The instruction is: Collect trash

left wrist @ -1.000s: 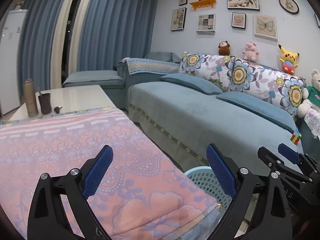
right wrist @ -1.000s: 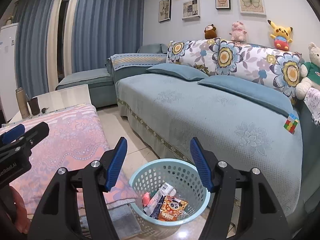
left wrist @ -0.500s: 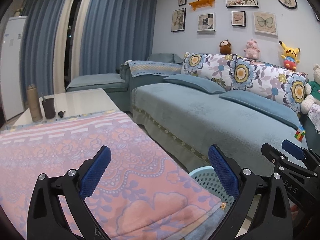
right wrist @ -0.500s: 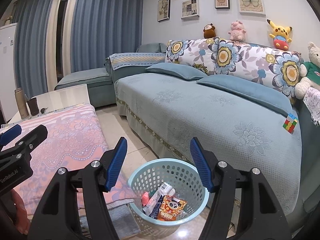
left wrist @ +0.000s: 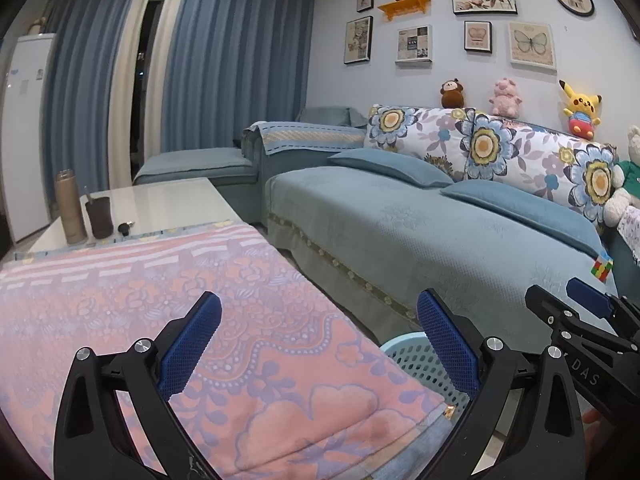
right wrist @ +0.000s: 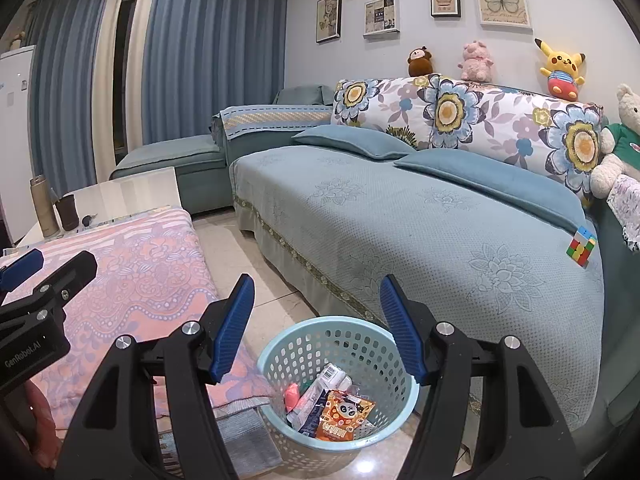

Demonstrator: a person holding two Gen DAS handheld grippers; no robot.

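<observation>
A light blue perforated basket (right wrist: 338, 364) stands on the floor between the table and the sofa. Inside it lie several wrappers, among them an orange panda packet (right wrist: 345, 416) and a white tube (right wrist: 320, 390). My right gripper (right wrist: 316, 316) hovers above the basket, open, with nothing between its blue pads. My left gripper (left wrist: 318, 340) is open and empty over the pink floral cloth (left wrist: 160, 300) on the table. The basket's rim (left wrist: 404, 350) peeks out beyond the table's edge in the left wrist view. Each gripper shows at the edge of the other's view.
A long blue sofa (right wrist: 420, 216) with cushions and plush toys runs along the right; a colourful puzzle cube (right wrist: 581, 247) lies on its seat. A flask (left wrist: 70, 208), a dark cup (left wrist: 99, 218) and keys sit at the table's far end.
</observation>
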